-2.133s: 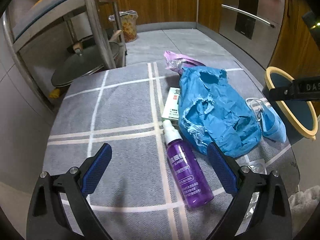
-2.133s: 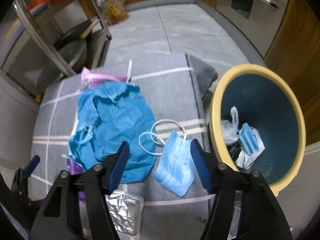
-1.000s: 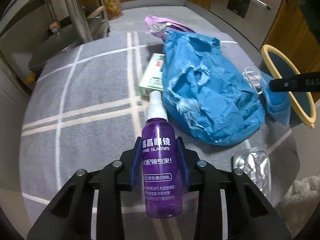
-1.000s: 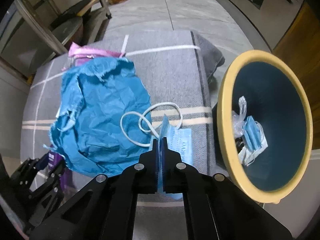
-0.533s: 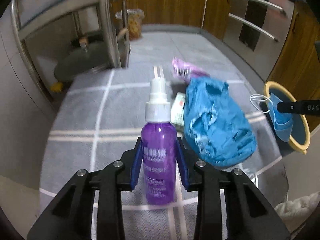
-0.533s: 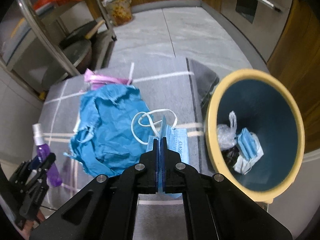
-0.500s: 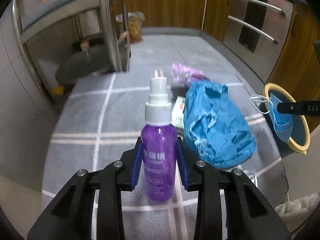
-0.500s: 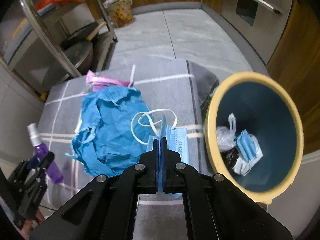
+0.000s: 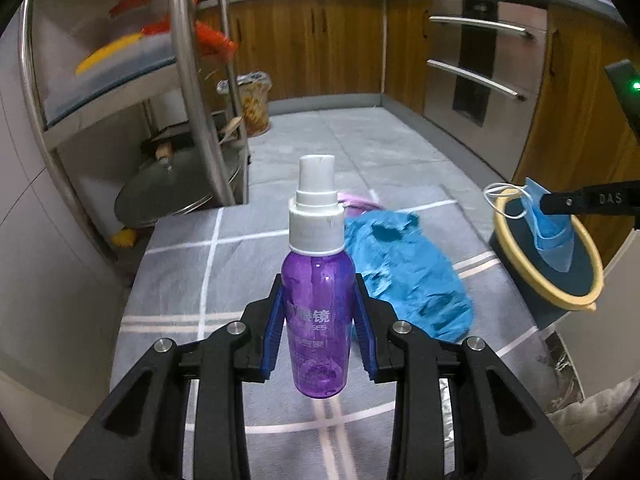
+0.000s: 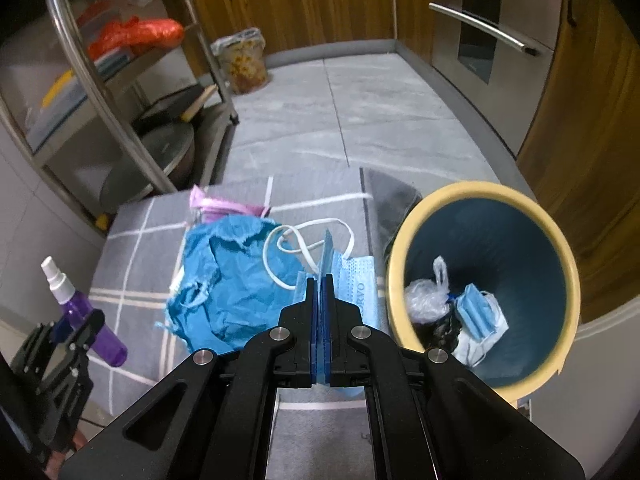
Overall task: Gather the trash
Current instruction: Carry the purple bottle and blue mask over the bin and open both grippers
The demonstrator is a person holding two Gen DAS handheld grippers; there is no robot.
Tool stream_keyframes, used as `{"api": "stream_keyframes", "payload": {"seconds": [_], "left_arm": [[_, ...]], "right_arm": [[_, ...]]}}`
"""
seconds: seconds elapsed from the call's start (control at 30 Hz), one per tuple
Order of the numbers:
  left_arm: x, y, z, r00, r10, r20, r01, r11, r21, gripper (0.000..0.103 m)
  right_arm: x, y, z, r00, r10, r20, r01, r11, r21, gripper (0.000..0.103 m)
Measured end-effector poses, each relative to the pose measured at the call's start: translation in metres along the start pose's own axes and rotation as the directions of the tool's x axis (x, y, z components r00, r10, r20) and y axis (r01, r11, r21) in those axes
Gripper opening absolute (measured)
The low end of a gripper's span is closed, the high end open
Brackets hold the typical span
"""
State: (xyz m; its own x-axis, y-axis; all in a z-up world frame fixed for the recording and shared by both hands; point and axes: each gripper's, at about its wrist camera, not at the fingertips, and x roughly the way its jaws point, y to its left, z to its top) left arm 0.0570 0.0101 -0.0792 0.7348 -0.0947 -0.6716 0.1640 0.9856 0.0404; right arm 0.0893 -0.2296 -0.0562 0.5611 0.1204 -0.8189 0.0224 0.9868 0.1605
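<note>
Right hand-held gripper clamped on blue face mask, beside yellow-rimmed bin.

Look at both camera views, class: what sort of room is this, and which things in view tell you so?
Most likely a home kitchen: wooden cabinets under a countertop, a built-in oven with bar handles, and a metal rack with pans and lids stacked low.

Glossy translucent purple plastic spray bottle; crinkled matt blue paper; pleated cloth face mask; smooth plastic bin; brushed metal rack.
</note>
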Motion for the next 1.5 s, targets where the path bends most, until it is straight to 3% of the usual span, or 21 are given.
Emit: {"api": "stream_keyframes", "payload": {"seconds": [0.27,0.93,1.2,1.5], "left_arm": [[-0.012,-0.024,0.009,0.998,-0.044,0.053,0.041,0.997,0.059,0.032],[-0.009,-0.096,0.037,0.974,-0.198,0.11,0.183,0.974,0.133,0.032],[0.003,-0.144,0.045,0.959,-0.268,0.093,0.248,0.951,0.186,0.032],[0.016,-0.204,0.048,0.932,-0.358,0.057,0.334,0.909,0.251,0.032]], "right_arm": [[-0.025,-0.022,0.01,0.996,0.029,0.079,-0.035,0.997,0.064,0.003],[-0.042,-0.09,0.022,0.99,0.018,0.14,-0.041,0.987,0.158,0.003],[-0.061,-0.139,0.031,0.983,0.008,0.186,-0.051,0.972,0.229,0.003],[-0.057,-0.183,0.032,0.989,-0.047,0.142,0.009,0.965,0.262,0.003]]}}
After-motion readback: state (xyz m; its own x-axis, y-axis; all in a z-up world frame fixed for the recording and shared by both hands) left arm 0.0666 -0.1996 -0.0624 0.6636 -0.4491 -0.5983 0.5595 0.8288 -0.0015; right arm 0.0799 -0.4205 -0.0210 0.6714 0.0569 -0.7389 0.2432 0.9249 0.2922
